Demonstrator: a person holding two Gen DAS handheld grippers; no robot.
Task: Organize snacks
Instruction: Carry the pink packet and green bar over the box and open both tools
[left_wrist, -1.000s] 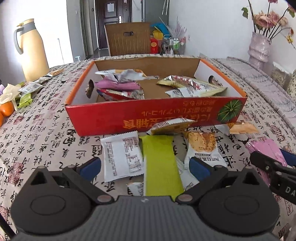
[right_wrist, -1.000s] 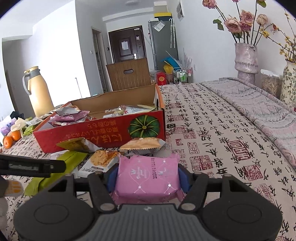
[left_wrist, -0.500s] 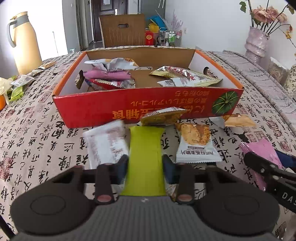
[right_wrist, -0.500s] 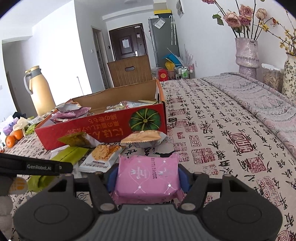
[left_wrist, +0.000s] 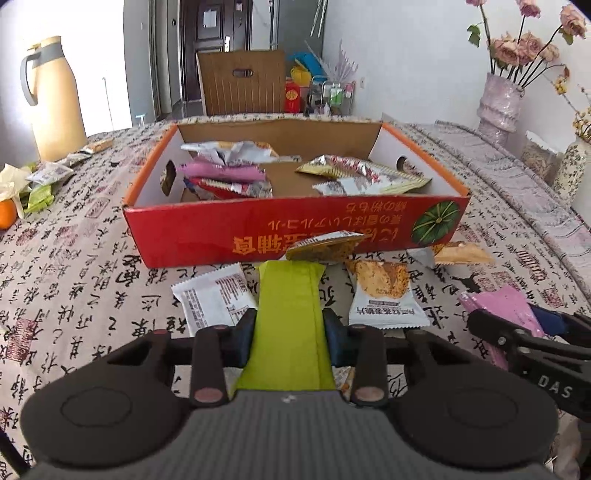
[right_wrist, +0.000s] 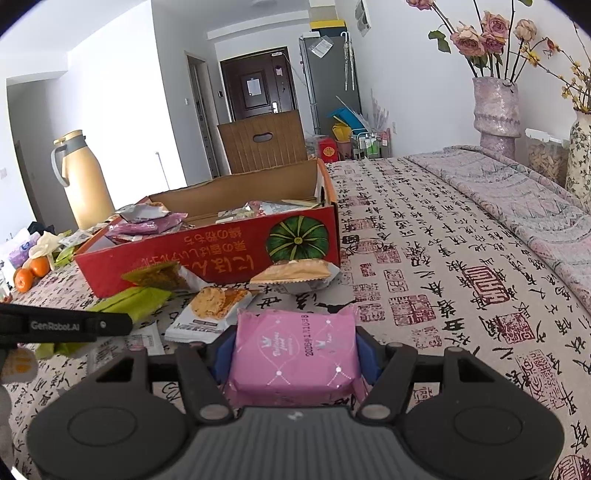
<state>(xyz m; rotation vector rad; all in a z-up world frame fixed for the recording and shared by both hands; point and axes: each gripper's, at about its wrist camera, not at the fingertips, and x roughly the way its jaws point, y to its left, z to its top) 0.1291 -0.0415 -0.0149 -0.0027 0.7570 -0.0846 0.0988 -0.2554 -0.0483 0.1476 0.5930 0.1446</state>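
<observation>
My left gripper (left_wrist: 290, 334) is shut on a lime-green snack packet (left_wrist: 290, 317) and holds it just above the table, in front of the red cardboard box (left_wrist: 295, 229). My right gripper (right_wrist: 293, 354) is shut on a pink snack packet (right_wrist: 293, 354), to the right of the left gripper; the pink packet also shows in the left wrist view (left_wrist: 498, 306). The box (right_wrist: 207, 258) holds several snack packets (left_wrist: 229, 173). Loose packets lie before it: a white one (left_wrist: 214, 295), a biscuit one (left_wrist: 384, 295) and a gold one (left_wrist: 325, 247).
A tan thermos jug (left_wrist: 55, 99) stands at the far left, with oranges (right_wrist: 31, 273) and more wrappers (left_wrist: 40, 184) near it. Flower vases (right_wrist: 496, 110) and a jar (right_wrist: 546, 155) stand at the right. A brown chair back (left_wrist: 242, 83) is behind the table.
My left gripper closed on the lime-green packet and lifted it. My right gripper kept its hold on the pink packet and rose a little.
</observation>
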